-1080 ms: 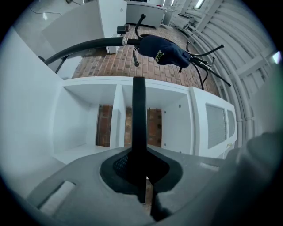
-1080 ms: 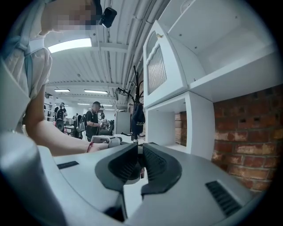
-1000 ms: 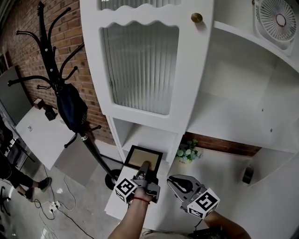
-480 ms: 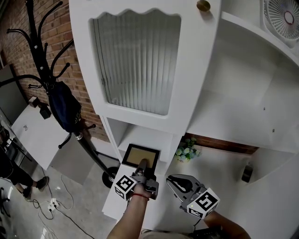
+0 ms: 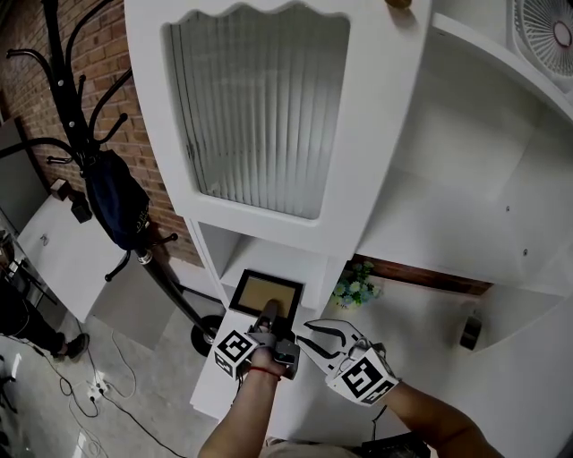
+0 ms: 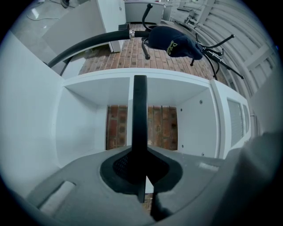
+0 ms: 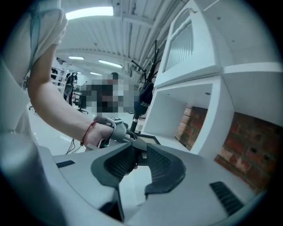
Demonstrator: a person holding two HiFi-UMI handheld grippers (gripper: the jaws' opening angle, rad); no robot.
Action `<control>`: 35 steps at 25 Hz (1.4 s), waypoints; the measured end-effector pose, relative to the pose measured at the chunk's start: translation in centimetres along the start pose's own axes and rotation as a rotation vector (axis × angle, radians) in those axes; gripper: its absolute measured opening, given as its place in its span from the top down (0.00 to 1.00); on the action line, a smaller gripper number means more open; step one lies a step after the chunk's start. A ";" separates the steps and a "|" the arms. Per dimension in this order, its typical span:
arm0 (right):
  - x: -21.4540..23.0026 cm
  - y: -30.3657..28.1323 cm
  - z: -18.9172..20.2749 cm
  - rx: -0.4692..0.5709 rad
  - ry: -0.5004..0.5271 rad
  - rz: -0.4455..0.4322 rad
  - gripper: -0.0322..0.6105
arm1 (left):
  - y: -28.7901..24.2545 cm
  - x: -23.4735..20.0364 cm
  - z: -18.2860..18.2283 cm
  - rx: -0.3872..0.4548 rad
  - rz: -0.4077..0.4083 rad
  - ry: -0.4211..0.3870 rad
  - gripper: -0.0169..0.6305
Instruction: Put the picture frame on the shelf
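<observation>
left gripper (image 5: 271,315) clamps the picture frame (image 5: 264,292) by its edge before the lower shelf cubby (image 6: 84,132); right gripper (image 5: 318,337) jaws opening, empty. next, likely: stand it inside, release.

I read this as a mock home corner inside an industrial hall: white shelf cabinet (image 5: 394,134), coat stand (image 5: 175,295), brick wall (image 5: 143,179), strip-lit ceiling (image 7: 88,12), floor cables (image 5: 98,391).

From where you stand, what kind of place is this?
Probably a workshop hall with a staged home corner: a white cabinet with a ribbed-glass door, a coat stand by a brick wall, strip lights overhead.
</observation>
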State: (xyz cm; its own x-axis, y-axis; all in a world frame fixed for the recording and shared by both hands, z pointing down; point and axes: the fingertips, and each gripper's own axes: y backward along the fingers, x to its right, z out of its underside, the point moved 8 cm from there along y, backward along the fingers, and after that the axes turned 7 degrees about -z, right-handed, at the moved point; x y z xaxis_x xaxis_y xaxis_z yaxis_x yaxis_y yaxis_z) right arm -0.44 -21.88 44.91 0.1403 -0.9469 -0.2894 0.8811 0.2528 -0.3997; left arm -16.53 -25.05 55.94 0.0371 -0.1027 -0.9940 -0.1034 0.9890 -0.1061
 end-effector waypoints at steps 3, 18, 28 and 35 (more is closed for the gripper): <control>0.7 -2.5 -0.1 -0.112 0.060 -0.027 0.77 | -0.1 0.0 0.1 -0.002 0.008 -0.008 0.95; 1.8 -8.1 0.6 -0.527 0.117 -0.142 0.74 | -0.4 -0.2 0.1 -0.046 0.048 -0.002 0.95; 2.2 -9.0 0.7 -0.592 0.136 -0.164 0.74 | -0.8 -0.3 -0.1 -0.047 0.057 0.008 0.95; 2.8 -9.3 0.7 -0.594 0.119 -0.160 0.75 | -1.4 -0.2 -0.3 -0.077 0.042 0.011 0.95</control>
State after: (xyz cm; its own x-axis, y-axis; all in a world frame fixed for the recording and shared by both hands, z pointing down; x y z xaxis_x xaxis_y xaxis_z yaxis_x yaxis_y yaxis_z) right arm -7.93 -26.96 48.40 -0.0536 -0.9621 -0.2673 0.4809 0.2097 -0.8513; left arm -16.68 -26.44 56.23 0.0204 -0.0624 -0.9978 -0.1810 0.9813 -0.0651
